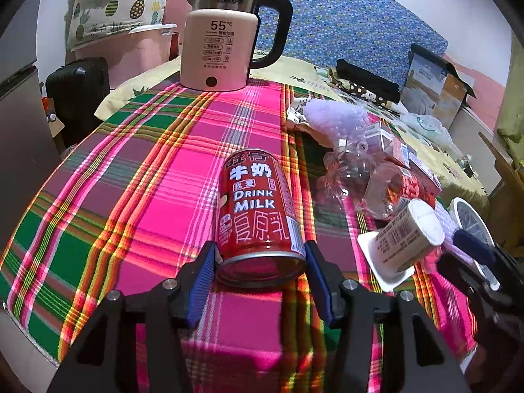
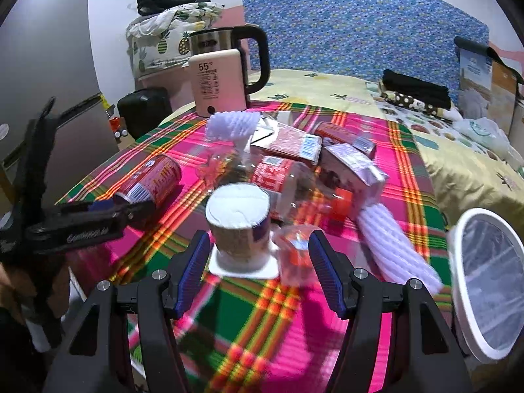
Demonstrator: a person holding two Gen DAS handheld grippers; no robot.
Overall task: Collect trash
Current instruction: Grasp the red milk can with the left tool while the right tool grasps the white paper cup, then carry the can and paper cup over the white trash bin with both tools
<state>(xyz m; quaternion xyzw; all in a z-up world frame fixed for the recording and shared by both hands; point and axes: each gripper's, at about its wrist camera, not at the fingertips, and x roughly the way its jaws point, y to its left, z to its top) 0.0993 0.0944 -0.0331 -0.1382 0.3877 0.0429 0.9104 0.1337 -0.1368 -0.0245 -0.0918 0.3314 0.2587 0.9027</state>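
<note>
A red milk can (image 1: 258,209) lies on its side on the plaid tablecloth (image 1: 147,180). My left gripper (image 1: 260,255) is shut on its near end, both blue pads against the sides. In the right wrist view the same can (image 2: 147,180) shows at the left in the left gripper (image 2: 131,206). My right gripper (image 2: 258,258) is open. An upturned white yogurt cup (image 2: 239,229) stands between its fingers, apart from both pads, with a scrap of clear plastic (image 2: 294,252) beside it. The cup (image 1: 402,239) and right gripper (image 1: 475,252) also appear at the right in the left wrist view.
More trash lies behind the cup: a crushed clear bottle (image 2: 285,177), cartons (image 2: 288,140), white foam nets (image 2: 393,245). A pink kettle (image 1: 219,42) stands at the table's far end. A white-rimmed bin (image 2: 458,262) is at the right edge; a bed (image 2: 458,163) lies beyond.
</note>
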